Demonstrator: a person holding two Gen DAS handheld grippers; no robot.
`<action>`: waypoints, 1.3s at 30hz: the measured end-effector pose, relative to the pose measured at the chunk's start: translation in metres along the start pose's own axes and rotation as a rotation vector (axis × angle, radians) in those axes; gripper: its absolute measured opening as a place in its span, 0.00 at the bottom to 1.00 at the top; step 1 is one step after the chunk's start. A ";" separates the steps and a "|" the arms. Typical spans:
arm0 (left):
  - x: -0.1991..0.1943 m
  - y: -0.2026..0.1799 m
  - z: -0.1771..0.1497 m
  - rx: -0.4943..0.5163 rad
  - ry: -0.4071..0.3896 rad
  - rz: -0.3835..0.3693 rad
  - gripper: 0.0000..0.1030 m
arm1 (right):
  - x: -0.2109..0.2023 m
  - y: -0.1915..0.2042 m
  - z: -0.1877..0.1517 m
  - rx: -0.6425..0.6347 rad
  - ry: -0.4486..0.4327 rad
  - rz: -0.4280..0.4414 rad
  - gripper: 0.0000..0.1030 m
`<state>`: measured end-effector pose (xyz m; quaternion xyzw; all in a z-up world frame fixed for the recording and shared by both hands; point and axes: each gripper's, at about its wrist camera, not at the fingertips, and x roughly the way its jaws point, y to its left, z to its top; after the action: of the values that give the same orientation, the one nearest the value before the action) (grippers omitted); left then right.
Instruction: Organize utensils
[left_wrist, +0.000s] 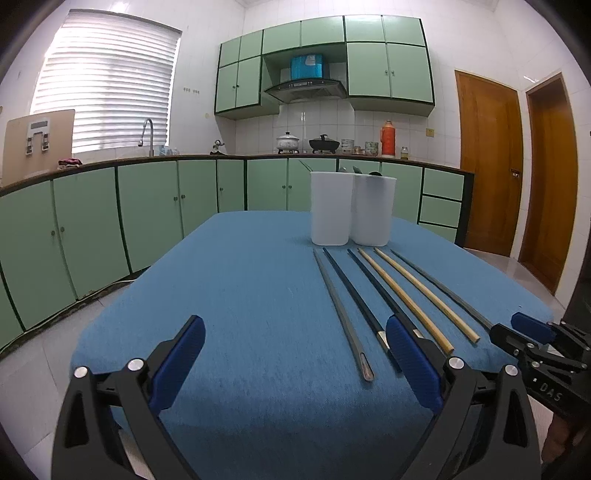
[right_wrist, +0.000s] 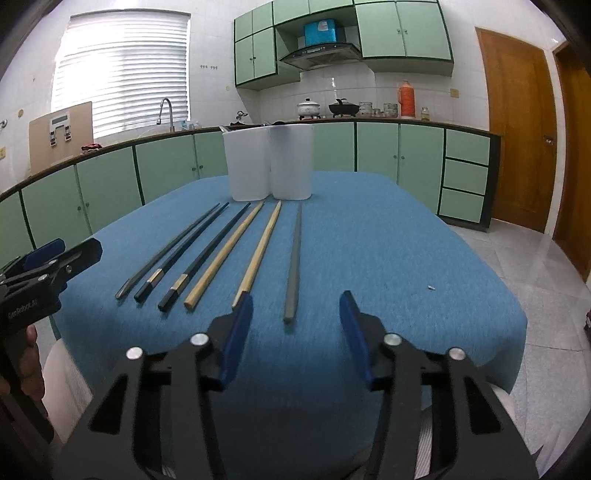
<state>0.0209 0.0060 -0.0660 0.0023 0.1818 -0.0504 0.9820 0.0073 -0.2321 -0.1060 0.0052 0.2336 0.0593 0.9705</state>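
Both grippers were wide open and holding nothing. The right gripper (right_wrist: 295, 332) sat low in the frame with its blue pads (right_wrist: 236, 336) spread. The grey chopstick (right_wrist: 293, 266) lay dead ahead in the gap between the pads, butt end toward the fingers, long axis running straight up the frame to the containers. So my guess is that was the easy first grab for the right hand.

The left gripper (left_wrist: 295, 365) was just as open, off to the bare left part of the blue tablecloth (left_wrist: 221, 295). The chopsticks all lay to its right, so it looked worse placed for them.

Left of the grey one in the right wrist view: two bamboo chopsticks (right_wrist: 225, 254), two black chopsticks (right_wrist: 207, 251) with pale bands, and another grey chopstick (right_wrist: 166, 254). All six fanned toward the two white plastic containers (right_wrist: 269, 162) at the table's far end, touching side by side. The neighbouring bamboo stick was close by the left pad, so a sloppy pinch could have nudged it. Nothing else blocked the way.
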 end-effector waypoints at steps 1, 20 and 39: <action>-0.001 -0.001 -0.001 0.000 -0.001 -0.001 0.93 | 0.000 0.000 -0.001 -0.001 0.001 0.002 0.36; -0.007 -0.013 -0.016 -0.003 0.022 -0.011 0.88 | 0.002 0.001 -0.007 -0.009 0.007 -0.001 0.07; 0.003 -0.028 -0.022 0.012 0.086 -0.048 0.43 | -0.001 -0.004 -0.012 0.003 0.007 0.019 0.06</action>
<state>0.0130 -0.0218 -0.0876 0.0061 0.2234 -0.0748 0.9718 0.0010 -0.2362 -0.1167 0.0086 0.2369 0.0681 0.9691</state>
